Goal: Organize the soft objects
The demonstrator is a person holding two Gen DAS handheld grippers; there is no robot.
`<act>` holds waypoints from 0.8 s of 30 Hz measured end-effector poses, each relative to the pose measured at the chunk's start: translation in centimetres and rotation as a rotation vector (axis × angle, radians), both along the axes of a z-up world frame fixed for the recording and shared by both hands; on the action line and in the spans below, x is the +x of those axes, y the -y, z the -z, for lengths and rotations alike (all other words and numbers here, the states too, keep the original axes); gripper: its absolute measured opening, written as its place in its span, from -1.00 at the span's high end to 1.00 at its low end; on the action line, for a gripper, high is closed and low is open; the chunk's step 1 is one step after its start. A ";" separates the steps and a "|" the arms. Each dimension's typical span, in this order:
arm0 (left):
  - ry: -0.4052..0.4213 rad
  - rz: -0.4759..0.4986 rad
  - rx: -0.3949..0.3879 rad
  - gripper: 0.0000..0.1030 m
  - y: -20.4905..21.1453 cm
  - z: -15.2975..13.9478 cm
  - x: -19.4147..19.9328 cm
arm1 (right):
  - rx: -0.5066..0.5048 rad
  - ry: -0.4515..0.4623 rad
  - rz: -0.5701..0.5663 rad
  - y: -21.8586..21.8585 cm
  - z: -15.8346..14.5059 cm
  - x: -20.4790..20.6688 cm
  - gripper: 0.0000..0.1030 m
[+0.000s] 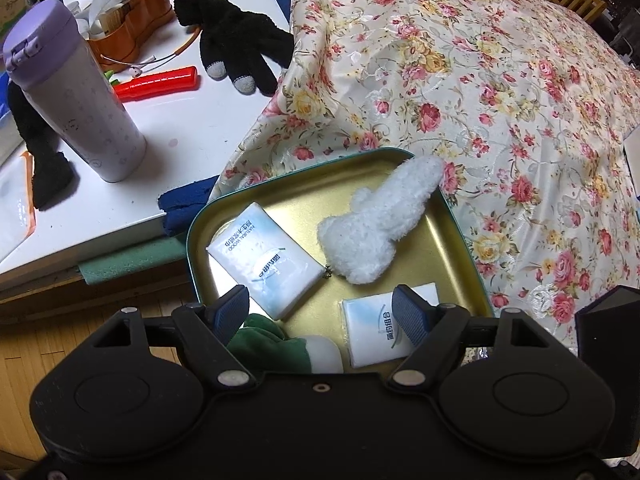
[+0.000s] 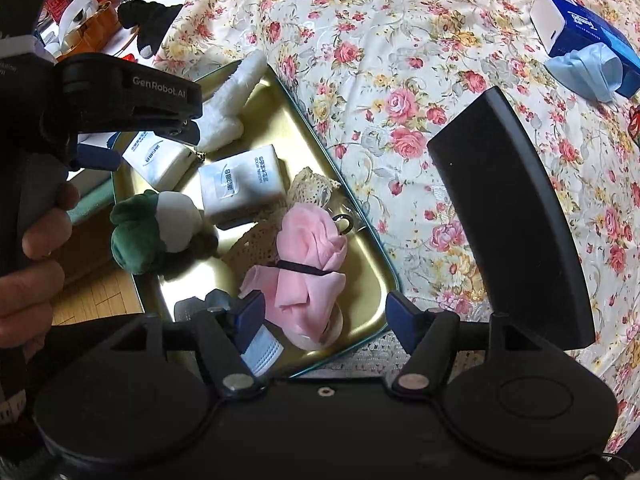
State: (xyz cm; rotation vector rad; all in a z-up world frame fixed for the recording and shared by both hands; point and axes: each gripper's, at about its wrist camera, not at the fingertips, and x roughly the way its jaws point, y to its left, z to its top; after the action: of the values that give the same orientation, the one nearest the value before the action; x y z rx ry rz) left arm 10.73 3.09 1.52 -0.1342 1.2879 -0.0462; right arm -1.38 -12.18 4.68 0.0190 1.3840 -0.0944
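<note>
Gold metal tray (image 2: 372, 256) with teal rim sits on floral cloth (image 2: 400, 60), holding two glossy tissue packs (image 1: 266, 258) (image 2: 242, 188), fuzzy white plush (image 1: 376, 224), green-and-white plush (image 2: 156, 228), cream lace doily (image 2: 312, 184) and pink soft cloth bundle (image 2: 308, 264) tied with a black band. Left gripper (image 1: 324, 308) hovers over the tray, fingers released, nothing between. Right gripper (image 2: 326, 312) fingers spread and released just above the pink bundle, no grasp.
</note>
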 end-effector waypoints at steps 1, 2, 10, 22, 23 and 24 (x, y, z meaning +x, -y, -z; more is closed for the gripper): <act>-0.003 0.000 -0.001 -0.44 0.0 0.1 0.0 | 0.001 -0.003 0.000 0.0 0.0 0.0 -0.28; -0.006 0.000 0.000 -0.44 0.0 0.1 0.0 | 0.001 -0.007 0.000 0.0 0.1 0.0 -0.28; -0.011 0.003 0.008 -0.44 0.1 0.3 0.0 | 0.007 -0.014 -0.002 -0.1 -0.2 -0.5 -0.30; -0.034 0.006 0.010 -0.45 0.0 1.1 -0.4 | 0.013 -0.004 0.004 -0.3 -1.2 -1.2 -0.31; -0.038 0.006 0.011 -0.45 0.0 1.2 -0.5 | 0.015 -0.002 0.004 -0.3 -1.4 -1.3 -0.31; -0.042 0.004 0.010 -0.45 -0.1 1.4 -0.5 | 0.016 -0.001 0.004 -0.3 -1.5 -1.4 -0.31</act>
State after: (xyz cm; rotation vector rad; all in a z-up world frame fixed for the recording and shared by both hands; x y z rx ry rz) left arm 10.21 3.15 0.16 -0.1247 1.3301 -0.0406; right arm -2.80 -11.87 6.16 0.0354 1.3857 -0.0864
